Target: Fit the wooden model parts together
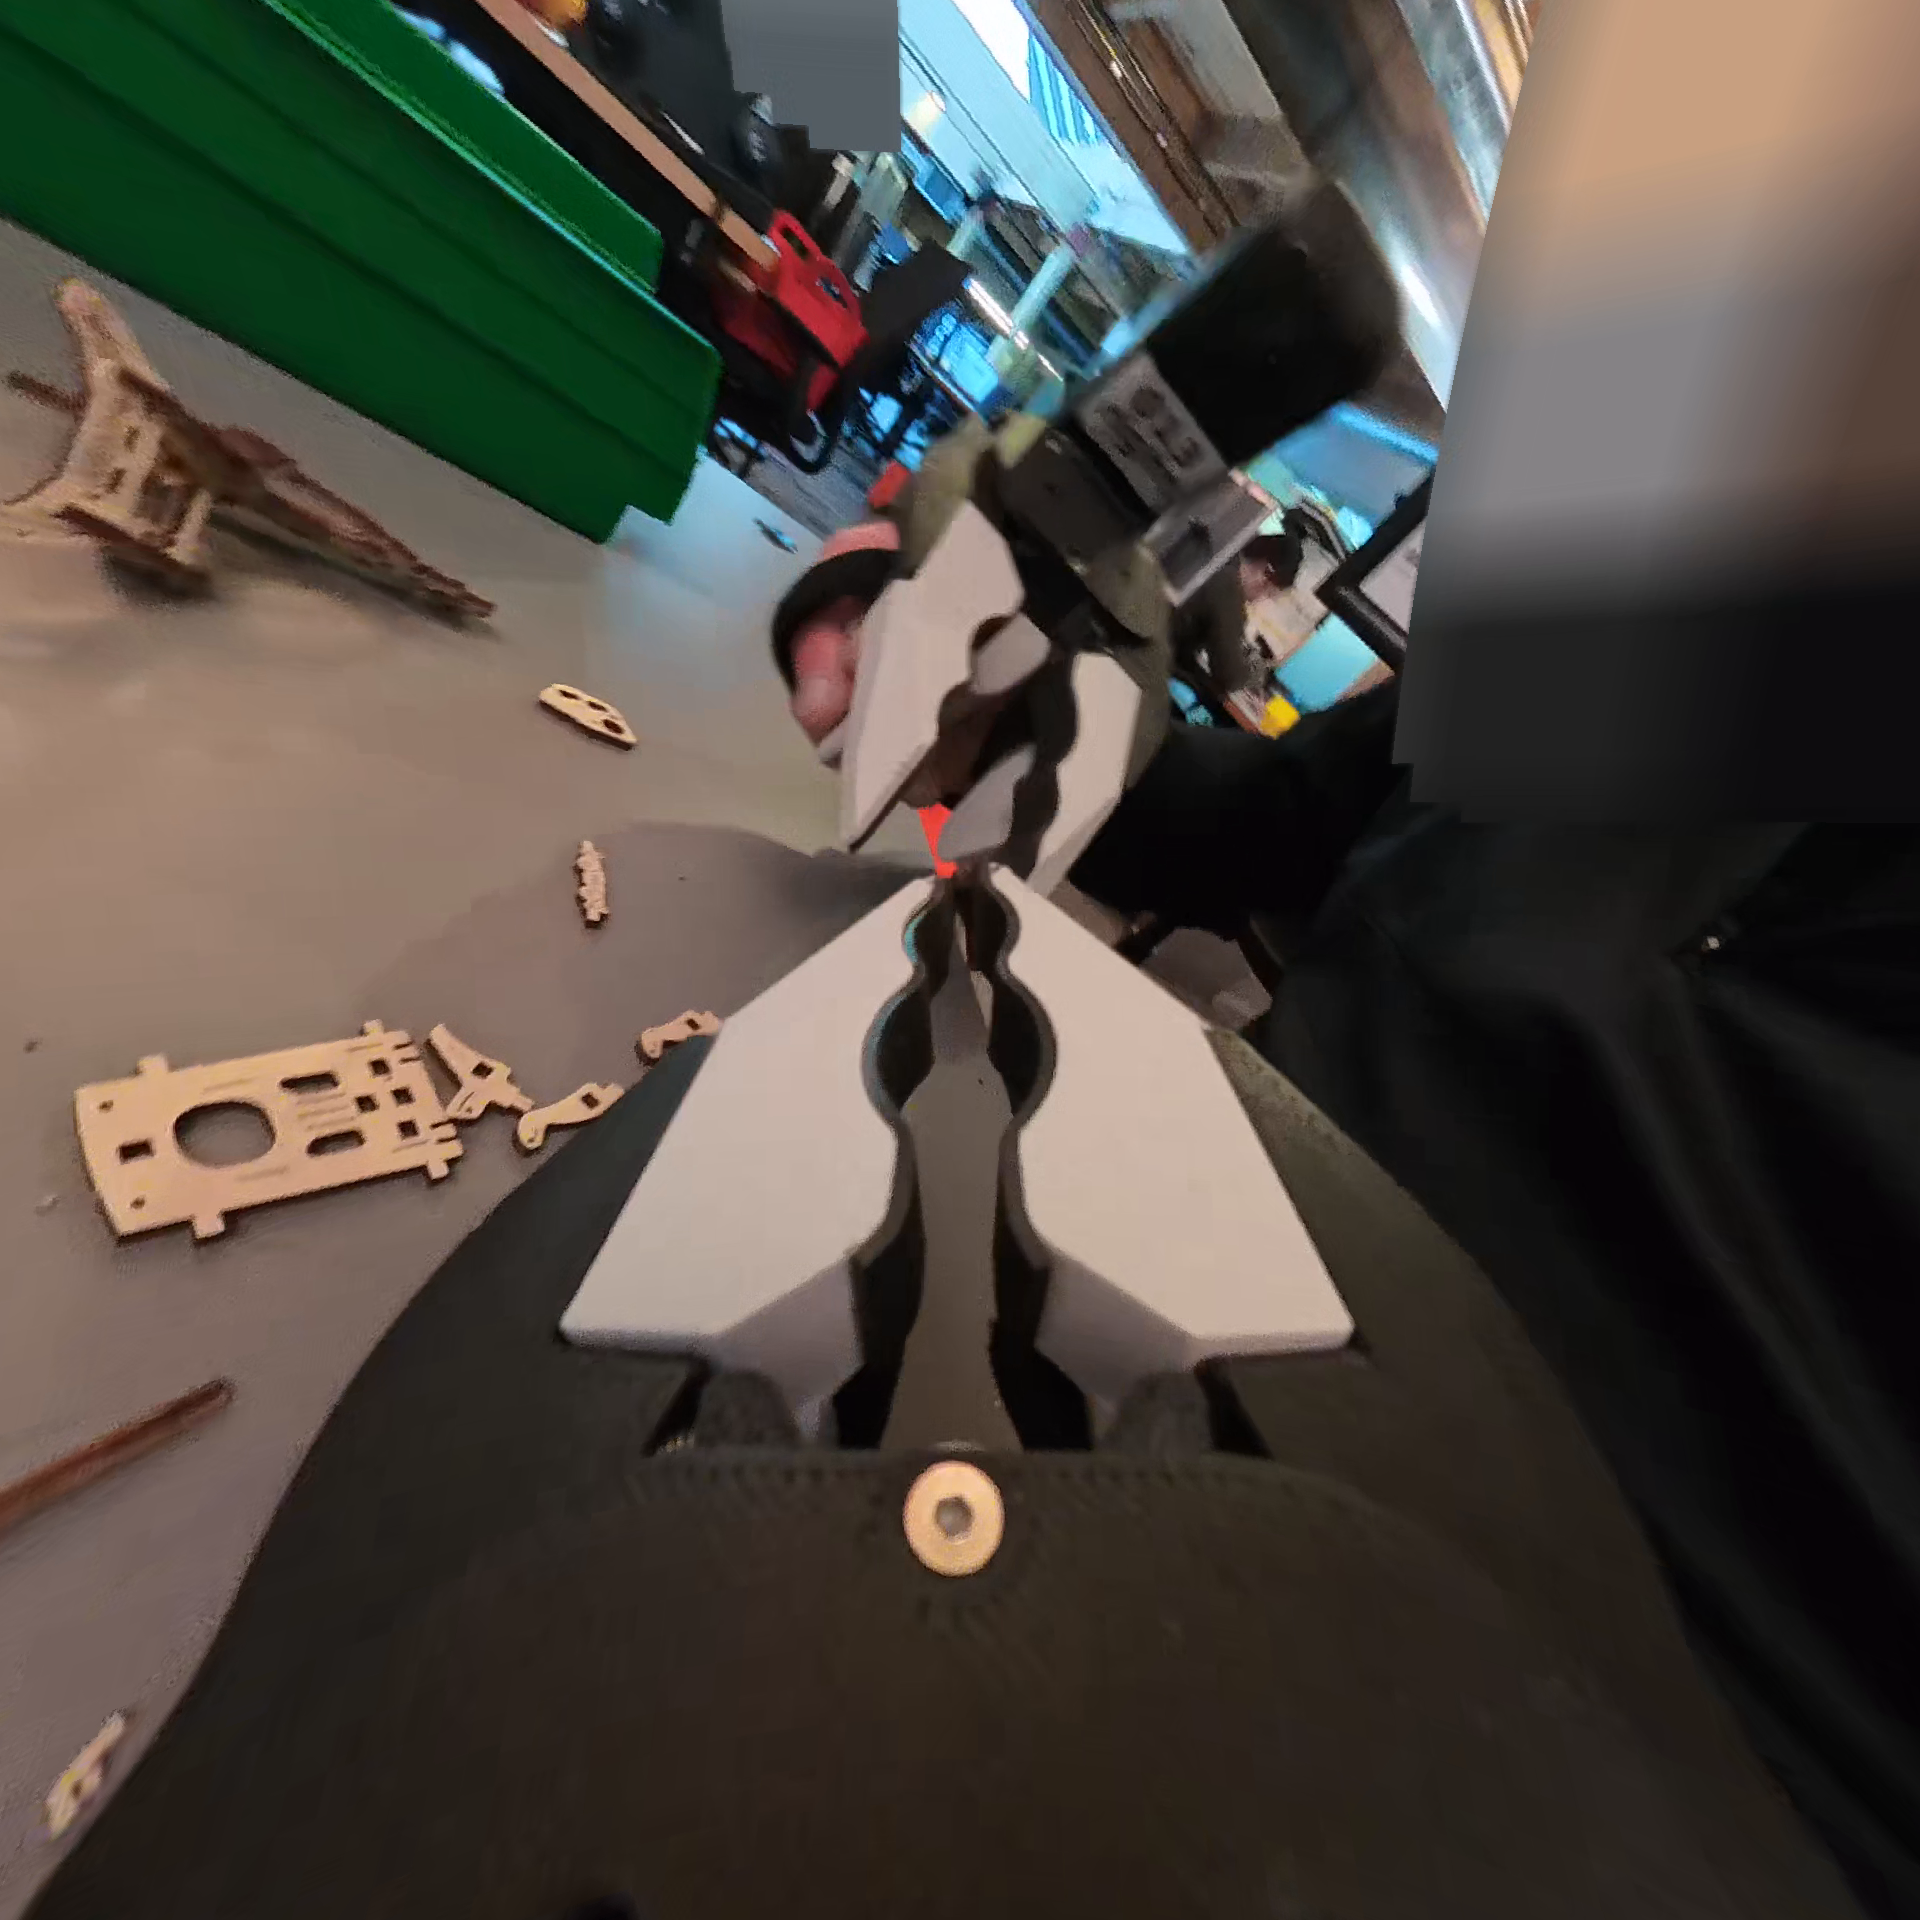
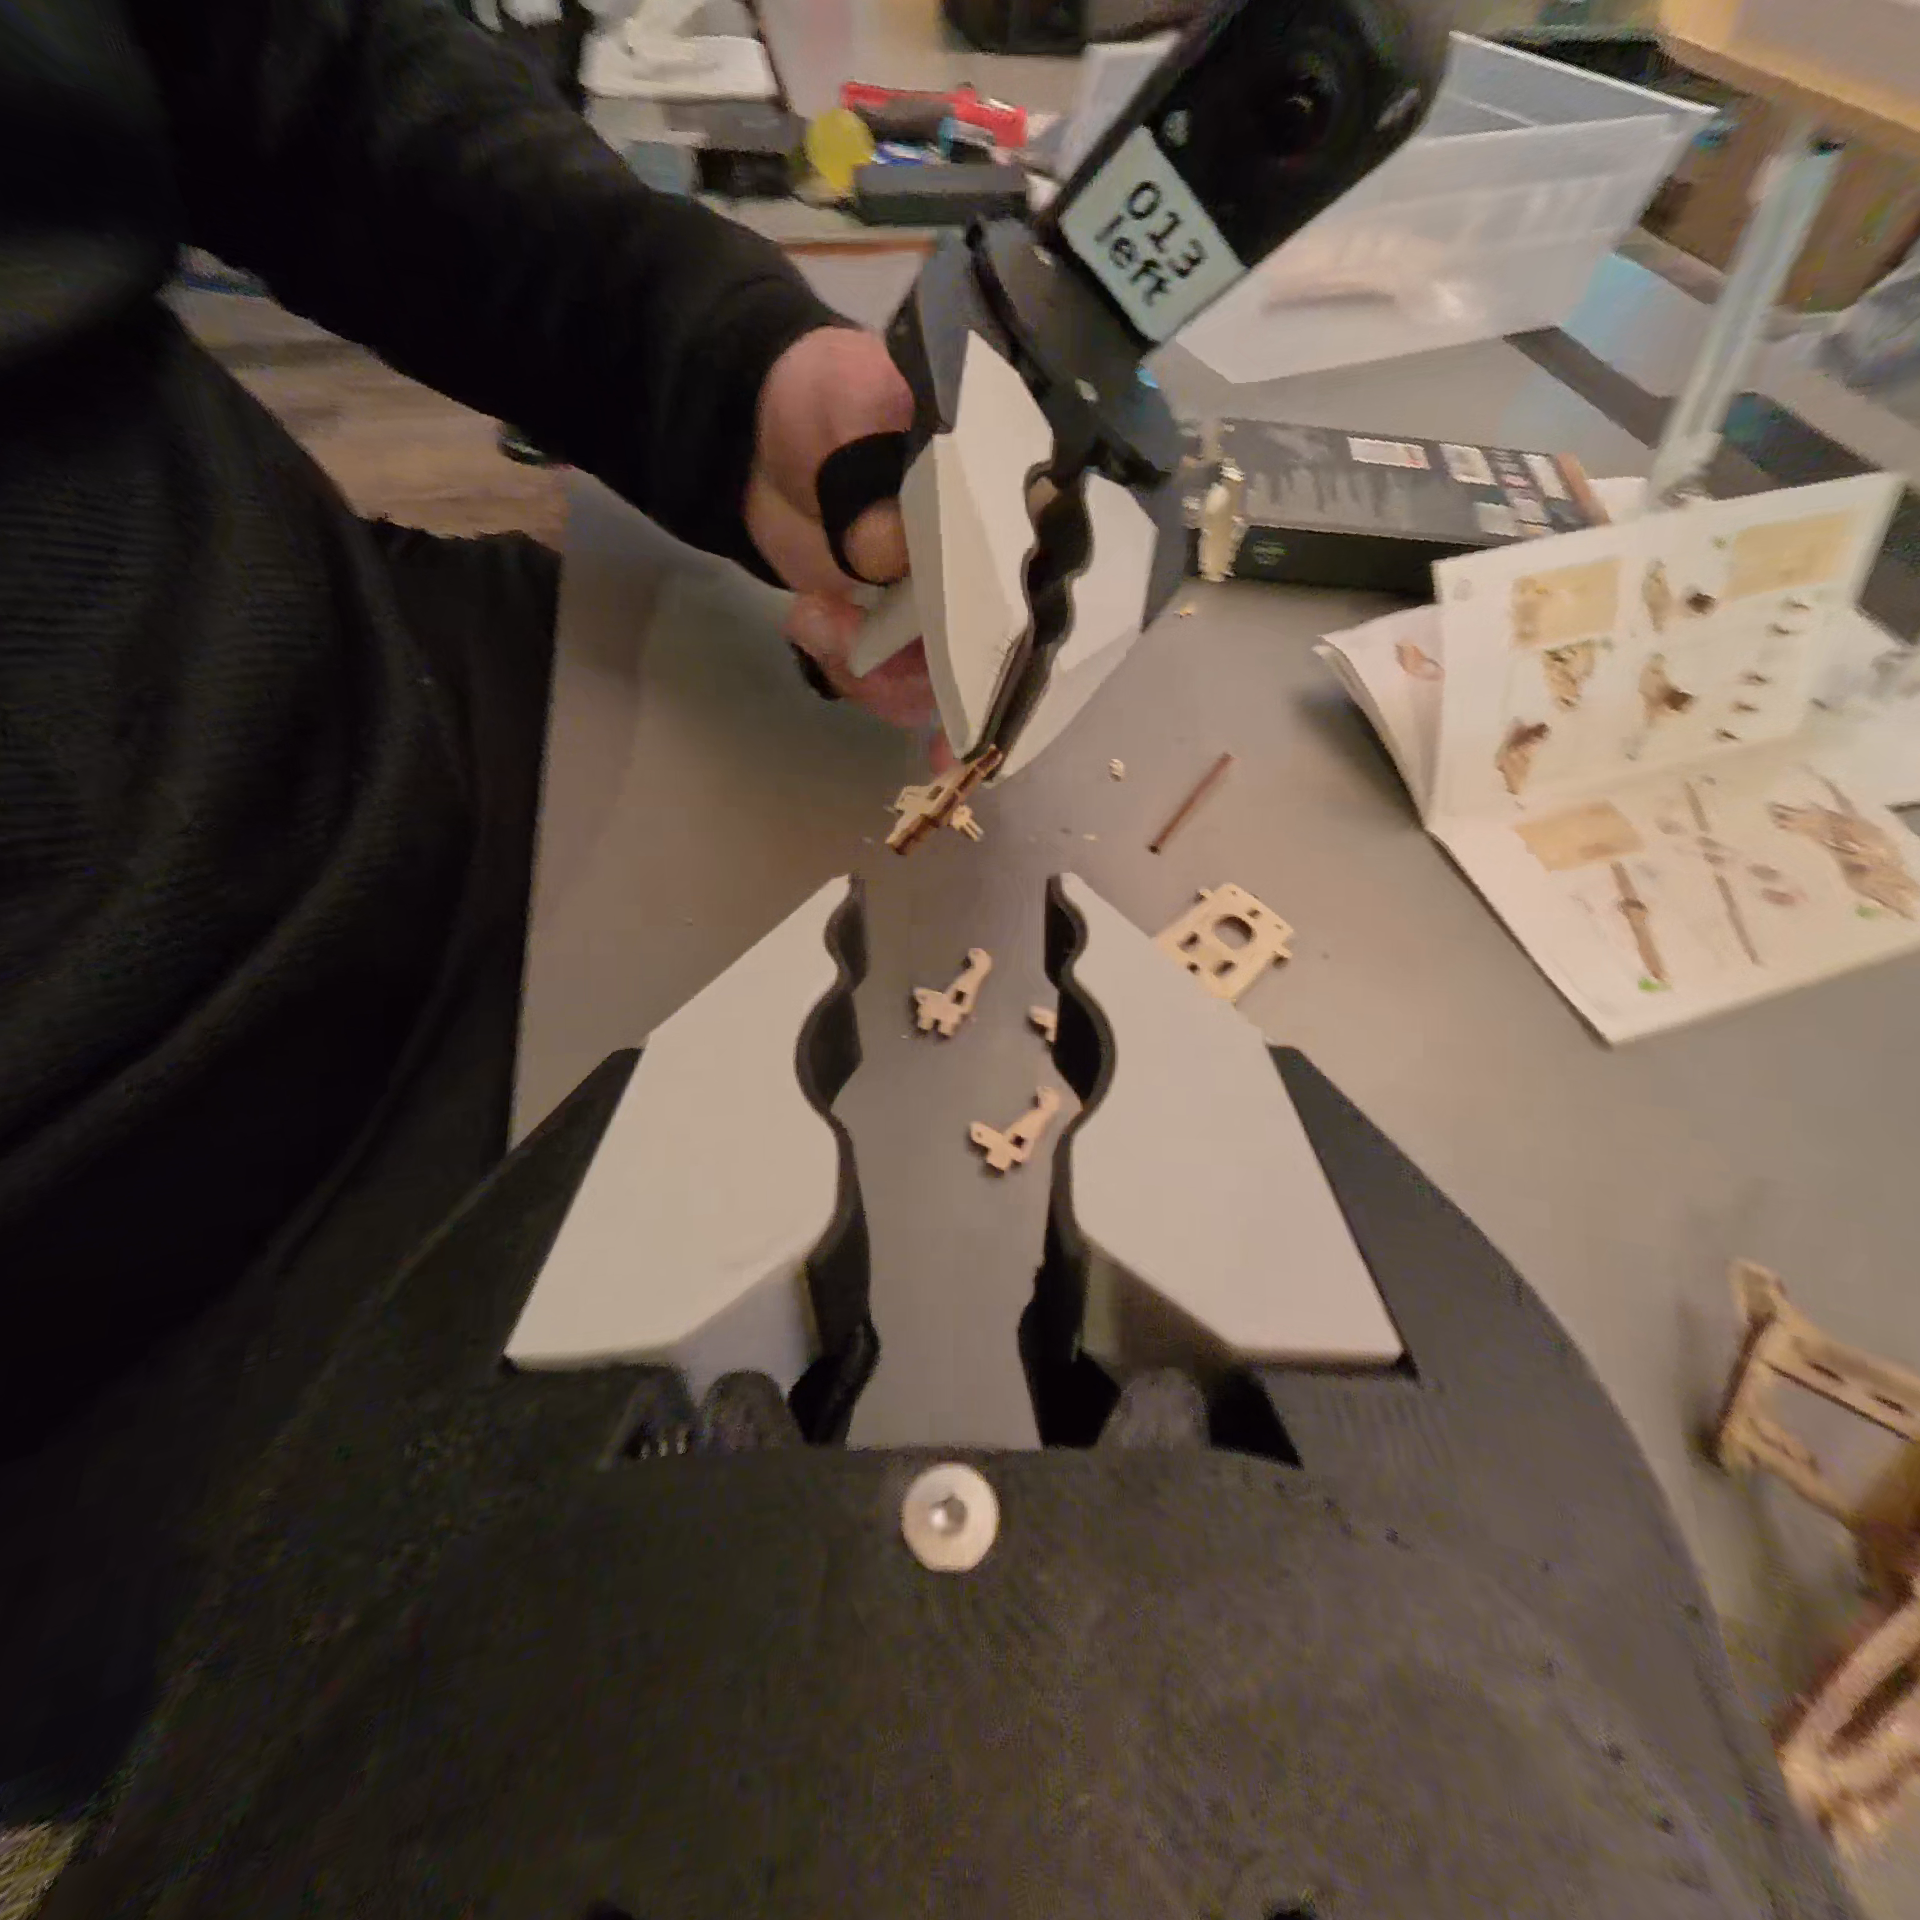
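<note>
My left gripper (image 1: 954, 888) is shut on a small pale wooden part (image 2: 930, 816) and holds it above the grey table (image 1: 312, 831). In the right wrist view the left gripper (image 2: 987, 764) points down with the part sticking out of its tips. My right gripper (image 2: 956, 883) is open and empty, just in front of that part. It faces the left gripper tip to tip in the left wrist view (image 1: 948, 844). Small loose wooden pieces (image 2: 951, 992) (image 2: 1013, 1132) lie on the table under its open fingers. A flat wooden plate with a round hole (image 1: 270, 1127) (image 2: 1226, 940) lies nearby.
A part-built wooden model (image 1: 135, 468) (image 2: 1829, 1455) lies on the table. A thin brown stick (image 2: 1190, 800), an open instruction booklet (image 2: 1662, 748) and a dark box (image 2: 1382, 509) lie beyond. Green bins (image 1: 364, 239) stand at the table's far side. The person's dark sleeve (image 2: 468, 260) fills the left. Only a small space, under 4 cm, lies between the two pairs of fingers.
</note>
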`<action>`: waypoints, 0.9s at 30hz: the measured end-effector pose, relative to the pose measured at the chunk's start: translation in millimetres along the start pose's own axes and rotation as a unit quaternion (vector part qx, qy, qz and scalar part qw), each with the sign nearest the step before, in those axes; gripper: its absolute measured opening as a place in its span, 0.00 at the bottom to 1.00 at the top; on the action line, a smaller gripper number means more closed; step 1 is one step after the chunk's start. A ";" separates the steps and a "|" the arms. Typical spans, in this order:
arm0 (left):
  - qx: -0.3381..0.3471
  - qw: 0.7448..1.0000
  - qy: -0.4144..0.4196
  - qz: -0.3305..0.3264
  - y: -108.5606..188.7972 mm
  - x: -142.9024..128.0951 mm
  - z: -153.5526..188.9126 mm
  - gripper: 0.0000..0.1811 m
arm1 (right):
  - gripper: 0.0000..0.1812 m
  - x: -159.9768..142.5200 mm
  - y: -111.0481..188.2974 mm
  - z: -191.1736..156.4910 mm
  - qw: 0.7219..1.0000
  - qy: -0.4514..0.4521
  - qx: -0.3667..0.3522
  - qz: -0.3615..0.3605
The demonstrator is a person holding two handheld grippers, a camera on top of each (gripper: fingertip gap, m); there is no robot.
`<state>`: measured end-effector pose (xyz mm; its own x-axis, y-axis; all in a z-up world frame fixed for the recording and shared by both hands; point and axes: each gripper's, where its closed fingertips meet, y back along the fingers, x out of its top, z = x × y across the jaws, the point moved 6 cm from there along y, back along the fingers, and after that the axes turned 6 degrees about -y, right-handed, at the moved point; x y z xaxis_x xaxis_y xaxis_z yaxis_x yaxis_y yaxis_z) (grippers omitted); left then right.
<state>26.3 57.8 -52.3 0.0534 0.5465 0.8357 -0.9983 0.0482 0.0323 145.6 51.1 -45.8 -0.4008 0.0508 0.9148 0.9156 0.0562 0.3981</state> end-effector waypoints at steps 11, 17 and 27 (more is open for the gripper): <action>0.072 0.995 0.042 0.052 -2.6 5.9 -8.8 0.01 | 0.09 8.3 -12.4 -4.1 0.972 0.088 -0.208 -0.063; 0.110 0.991 0.067 0.047 -4.1 -1.6 -12.2 0.01 | 0.12 9.6 -12.9 -3.8 0.963 0.089 -0.241 -0.077; 0.182 0.981 0.057 0.043 5.2 -10.6 -24.0 0.03 | 0.08 -4.5 -26.5 4.0 0.970 0.041 -0.222 -0.085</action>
<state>21.1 72.2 -74.2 -0.0497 0.6257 0.7785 -0.9403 -0.2922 0.1748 123.1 53.4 -60.8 -0.5602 -0.0016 0.8284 0.7668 -0.3794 0.5178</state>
